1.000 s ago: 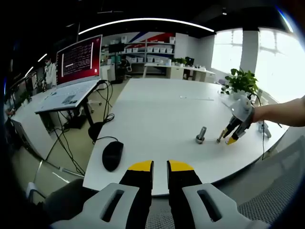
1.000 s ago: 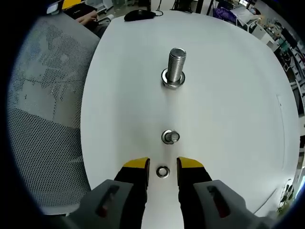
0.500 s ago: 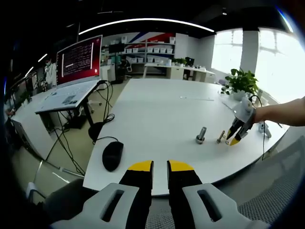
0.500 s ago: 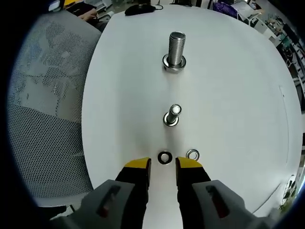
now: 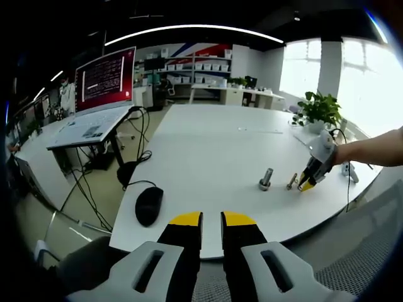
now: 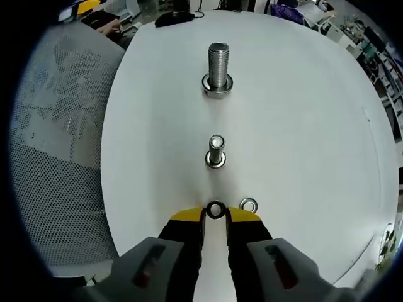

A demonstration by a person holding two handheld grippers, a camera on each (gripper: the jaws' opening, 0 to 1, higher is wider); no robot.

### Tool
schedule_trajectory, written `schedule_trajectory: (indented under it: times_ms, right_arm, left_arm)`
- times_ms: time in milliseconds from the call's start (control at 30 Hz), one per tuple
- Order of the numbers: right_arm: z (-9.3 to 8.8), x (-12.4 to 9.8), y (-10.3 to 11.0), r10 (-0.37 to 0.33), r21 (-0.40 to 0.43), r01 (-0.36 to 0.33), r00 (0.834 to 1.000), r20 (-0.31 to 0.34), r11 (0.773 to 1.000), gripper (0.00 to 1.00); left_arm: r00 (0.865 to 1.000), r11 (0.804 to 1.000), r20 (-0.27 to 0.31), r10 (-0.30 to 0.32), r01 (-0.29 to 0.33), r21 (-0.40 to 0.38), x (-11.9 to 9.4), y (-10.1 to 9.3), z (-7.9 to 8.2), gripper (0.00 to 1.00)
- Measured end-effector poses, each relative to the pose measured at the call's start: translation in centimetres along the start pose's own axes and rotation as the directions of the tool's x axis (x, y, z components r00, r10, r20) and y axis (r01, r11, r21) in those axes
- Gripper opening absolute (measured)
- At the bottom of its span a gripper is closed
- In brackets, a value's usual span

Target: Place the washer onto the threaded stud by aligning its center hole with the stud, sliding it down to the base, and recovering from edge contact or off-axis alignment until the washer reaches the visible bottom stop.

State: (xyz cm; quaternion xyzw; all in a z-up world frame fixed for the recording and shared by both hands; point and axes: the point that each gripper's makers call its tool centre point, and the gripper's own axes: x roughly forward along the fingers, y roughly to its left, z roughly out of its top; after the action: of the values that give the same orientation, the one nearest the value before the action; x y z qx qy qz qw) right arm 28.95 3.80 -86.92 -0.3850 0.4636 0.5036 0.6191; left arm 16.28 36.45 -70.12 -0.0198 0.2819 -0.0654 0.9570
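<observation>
Between right gripper (image 6: 215, 216) tips, washer (image 6: 216, 210), jaws narrowly parted, grip unclear

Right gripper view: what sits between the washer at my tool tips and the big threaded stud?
The small bolt stands upright between the dark washer and the large stud; otherwise bare white table.

Your right gripper (image 6: 215, 217) low over the table's near edge, jaws nearly together; left gripper (image 5: 211, 220) likewise narrow.
</observation>
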Motion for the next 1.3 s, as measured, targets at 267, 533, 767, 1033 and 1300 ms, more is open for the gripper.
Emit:
schedule_trajectory:
  times_ms: [267,533,767,1033,1300]
  right_arm:
    - [0.3,0.4,0.2,-0.008,-0.078,0.003,0.998,-0.063,0.997,0.15]
    - [0.5,0.4,0.2,0.005,-0.070,-0.011,0.996,-0.087,0.997,0.15]
    - [0.5,0.4,0.1,0.016,-0.066,-0.023,0.994,-0.105,0.998,0.15]
    - [0.7,0.0,0.7,0.020,-0.081,-0.033,0.989,-0.148,0.996,0.15]
    - [0.3,-0.1,0.6,0.005,-0.061,-0.016,0.983,-0.184,0.998,0.15]
  left_arm:
    - [1.000,1.000,-0.003,-0.001,0.001,0.002,0.0,0.0,0.0,0.09]
    - [1.000,1.000,-0.001,-0.001,0.001,0.000,0.0,-0.1,0.0,0.09]
    - [1.000,1.000,-0.003,-0.002,0.002,0.002,0.0,-0.1,-0.1,0.09]
    - [1.000,1.000,-0.004,-0.002,0.002,0.003,0.0,-0.1,-0.1,0.09]
    - [1.000,1.000,-0.001,-0.004,0.004,0.003,0.0,-0.1,0.0,0.09]
